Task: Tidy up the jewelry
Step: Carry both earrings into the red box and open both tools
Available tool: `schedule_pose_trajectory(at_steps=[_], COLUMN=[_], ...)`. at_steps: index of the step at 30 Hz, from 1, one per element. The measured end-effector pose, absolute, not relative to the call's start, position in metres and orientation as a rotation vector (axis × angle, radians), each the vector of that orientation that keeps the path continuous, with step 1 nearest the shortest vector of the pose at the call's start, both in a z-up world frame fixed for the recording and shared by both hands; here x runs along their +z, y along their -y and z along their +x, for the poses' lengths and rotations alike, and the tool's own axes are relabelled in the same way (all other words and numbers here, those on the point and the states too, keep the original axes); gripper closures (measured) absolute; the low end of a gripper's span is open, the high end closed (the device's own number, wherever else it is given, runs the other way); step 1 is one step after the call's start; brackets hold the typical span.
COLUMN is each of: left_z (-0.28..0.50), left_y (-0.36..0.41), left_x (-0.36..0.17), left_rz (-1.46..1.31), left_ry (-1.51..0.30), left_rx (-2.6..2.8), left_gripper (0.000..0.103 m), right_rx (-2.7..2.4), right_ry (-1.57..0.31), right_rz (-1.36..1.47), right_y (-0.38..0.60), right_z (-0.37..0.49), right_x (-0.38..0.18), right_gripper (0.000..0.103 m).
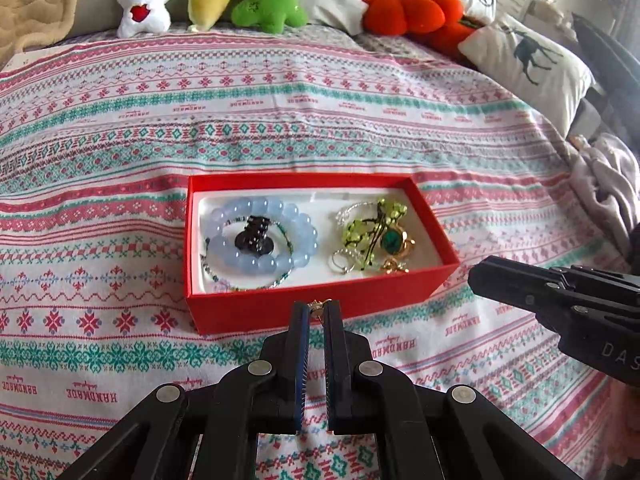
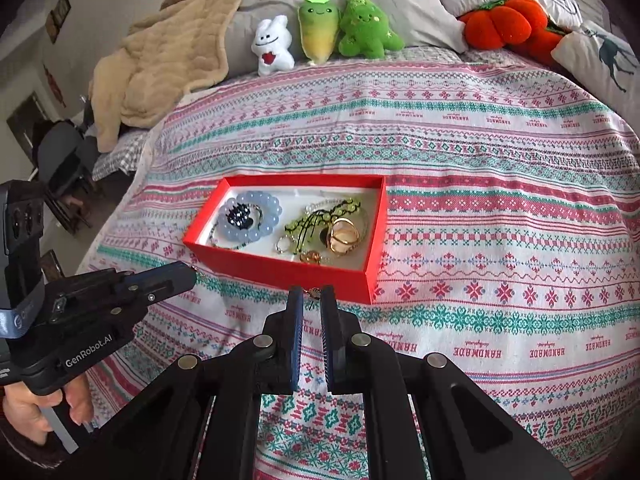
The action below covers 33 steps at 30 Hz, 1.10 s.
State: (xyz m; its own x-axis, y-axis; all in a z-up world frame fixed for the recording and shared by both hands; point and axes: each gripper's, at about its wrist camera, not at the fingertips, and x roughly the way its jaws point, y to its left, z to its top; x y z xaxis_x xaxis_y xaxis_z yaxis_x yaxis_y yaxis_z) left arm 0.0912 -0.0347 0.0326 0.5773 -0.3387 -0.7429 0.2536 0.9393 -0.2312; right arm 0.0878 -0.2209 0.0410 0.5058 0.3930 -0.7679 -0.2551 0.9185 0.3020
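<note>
An open red box (image 1: 320, 308) (image 2: 280, 270) with a white lining lies on the patterned bedspread. Its left half holds a pale blue bead bracelet (image 1: 262, 264) (image 2: 256, 234) around a dark beaded piece (image 1: 254, 236). Its right half holds a green bead bracelet (image 1: 360, 228) (image 2: 304, 224), a gold piece with a green stone (image 1: 394, 240), gold bangles (image 2: 344, 234) and small rings. My left gripper (image 1: 318, 306) (image 2: 192, 274) hovers before the box's near wall, shut on a small gold piece (image 1: 319, 304). My right gripper (image 2: 313, 294) (image 1: 476, 276) is off the box's near right corner, shut on a similar small gold piece (image 2: 314, 291).
Plush toys (image 2: 324, 28) and an orange pumpkin cushion (image 2: 504, 24) line the head of the bed. A beige blanket (image 2: 160, 64) is heaped at the far left and a deer-print pillow (image 1: 528, 60) sits at the right. A hand (image 2: 36, 404) grips the left gripper's handle.
</note>
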Motion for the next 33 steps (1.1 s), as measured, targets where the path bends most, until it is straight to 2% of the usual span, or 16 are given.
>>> schedule_pose_trajectory(at_steps=[10, 22, 25, 26, 27, 33], left_z=[0.137, 0.180, 0.182, 0.181, 0.181, 0.165], left_y=[0.050, 0.059, 0.058, 0.058, 0.057, 0.048], left_x=[0.033, 0.011, 0.008, 0.008, 0.009, 0.024], left_rz=[-0.163, -0.248, -0.246, -0.245, -0.243, -0.188], left_ry=[-0.892, -0.934, -0.943, -0.943, -0.941, -0.922], left_rx=[-0.387, -0.395, -0.381, -0.374, -0.366, -0.325], left_gripper=[0.102, 0.101, 0.093, 0.086, 0.083, 0.083], right_rx=[0.405, 0.406, 0.410, 0.412, 0.414, 0.433], right_ry=[-0.984, -1.051, -1.061, -1.063, -1.064, -1.067], right_rz=[0.212, 0.284, 0.284, 0.284, 0.284, 0.286], right_y=[0.226, 0.229, 0.230, 0.230, 0.229, 0.220], right_z=[0.126, 0.157, 0.159, 0.159, 0.160, 0.162], right_x=[0.047, 0.026, 0.023, 0.023, 0.023, 0.024], right_gripper=[0.094, 0.094, 0.094, 0.094, 0.094, 0.094])
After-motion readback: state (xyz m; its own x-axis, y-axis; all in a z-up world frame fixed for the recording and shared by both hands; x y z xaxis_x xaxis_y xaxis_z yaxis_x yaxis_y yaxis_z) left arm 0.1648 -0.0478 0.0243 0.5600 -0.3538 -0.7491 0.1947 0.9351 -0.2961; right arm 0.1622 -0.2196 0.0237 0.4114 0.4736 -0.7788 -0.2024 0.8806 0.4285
